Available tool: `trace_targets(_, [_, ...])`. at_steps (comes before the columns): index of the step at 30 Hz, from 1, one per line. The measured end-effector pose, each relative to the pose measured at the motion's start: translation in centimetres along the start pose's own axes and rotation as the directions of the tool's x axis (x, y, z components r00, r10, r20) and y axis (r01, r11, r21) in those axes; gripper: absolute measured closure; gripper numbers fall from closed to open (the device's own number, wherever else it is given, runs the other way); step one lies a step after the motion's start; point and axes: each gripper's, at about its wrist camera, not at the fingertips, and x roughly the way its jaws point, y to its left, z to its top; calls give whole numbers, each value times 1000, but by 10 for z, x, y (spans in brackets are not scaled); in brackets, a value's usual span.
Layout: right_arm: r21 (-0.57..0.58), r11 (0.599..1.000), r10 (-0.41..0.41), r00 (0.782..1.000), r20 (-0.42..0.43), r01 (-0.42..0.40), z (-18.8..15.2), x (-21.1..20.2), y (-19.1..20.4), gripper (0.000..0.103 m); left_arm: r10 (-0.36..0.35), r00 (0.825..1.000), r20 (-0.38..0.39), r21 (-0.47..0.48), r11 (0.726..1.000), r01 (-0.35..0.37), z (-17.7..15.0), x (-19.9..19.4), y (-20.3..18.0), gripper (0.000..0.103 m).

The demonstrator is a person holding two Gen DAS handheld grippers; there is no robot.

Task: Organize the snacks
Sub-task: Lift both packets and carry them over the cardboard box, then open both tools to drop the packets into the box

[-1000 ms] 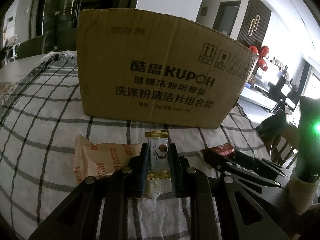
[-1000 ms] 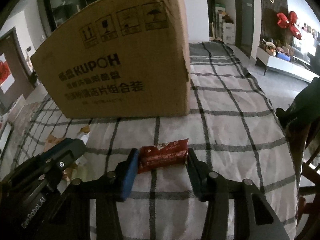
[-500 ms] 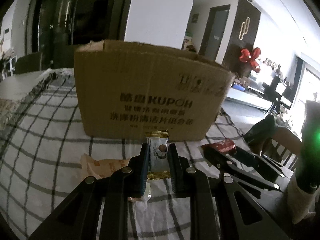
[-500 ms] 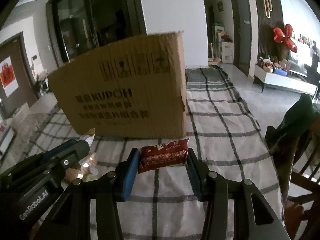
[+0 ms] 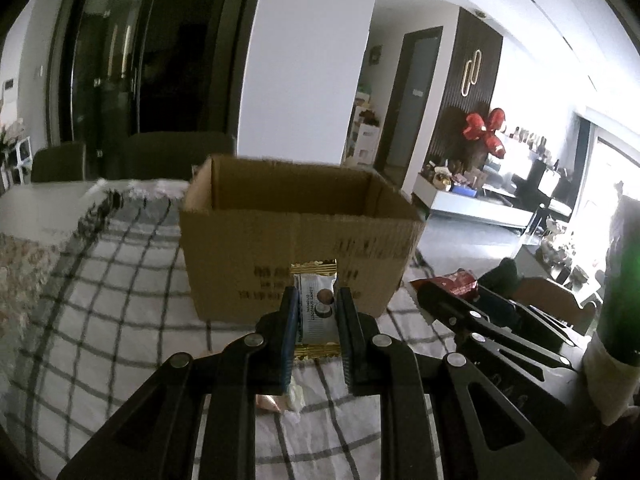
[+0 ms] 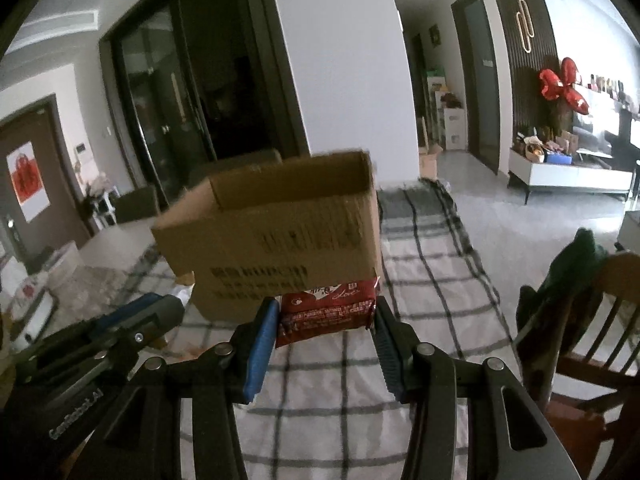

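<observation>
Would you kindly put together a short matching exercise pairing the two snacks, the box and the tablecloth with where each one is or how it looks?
Things:
1. white and gold snack packet
2. red snack packet
3. cardboard box
4. tablecloth

States:
A. standing open-topped on the table
B. held in the right tongs
C. white with dark checks
D. held in the left tongs

Pairs: 1-D, 2-B, 3-A, 4-C

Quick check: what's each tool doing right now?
Left tool: shut on the white snack packet.
Right tool: shut on the red snack pack.
</observation>
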Motion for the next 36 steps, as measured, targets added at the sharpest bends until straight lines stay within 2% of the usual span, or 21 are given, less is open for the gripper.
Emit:
trace_targets(7, [-23, 999, 23, 999, 43, -22, 31, -6, 12, 55, 20, 999, 43, 56, 998, -22, 30, -7, 5, 83])
trace_targets(15, [-94, 995, 0, 996, 91, 8, 67, 12, 24, 55, 22, 998, 54, 96, 995, -27, 68, 18, 15, 83])
trace_targets(25, [-140, 990, -15, 997, 70, 24, 99, 58, 28, 55, -16, 999, -44, 103, 995, 20, 102, 76, 36, 82])
trace_targets(27, [-147, 989, -17, 998, 58, 25, 102, 69, 29, 54, -7, 998, -59, 103, 995, 13, 104, 83, 39, 69])
trace_targets(28, [-154, 988, -22, 999, 48, 29, 103, 75, 30, 54, 2, 998, -60, 102, 995, 4, 104, 86, 41, 53])
trace_targets(29, [-159, 987, -30, 999, 39, 36, 103, 80, 32, 49, 20, 998, -55, 99, 995, -14, 104, 87, 44, 47])
trace_targets(30, [-161, 986, -39, 999, 34, 44, 103, 82, 32, 42, 31, 998, -50, 97, 995, -26, 103, 86, 45, 47])
trace_targets(32, [-161, 985, -58, 998, 36, 63, 102, 85, 33, 38, 38, 998, -45, 93, 995, -34, 101, 83, 50, 46])
trace_targets(36, [-165, 983, -81, 996, 36, 86, 97, 82, 33, 38, 52, 998, -24, 76, 996, -50, 94, 68, 56, 43])
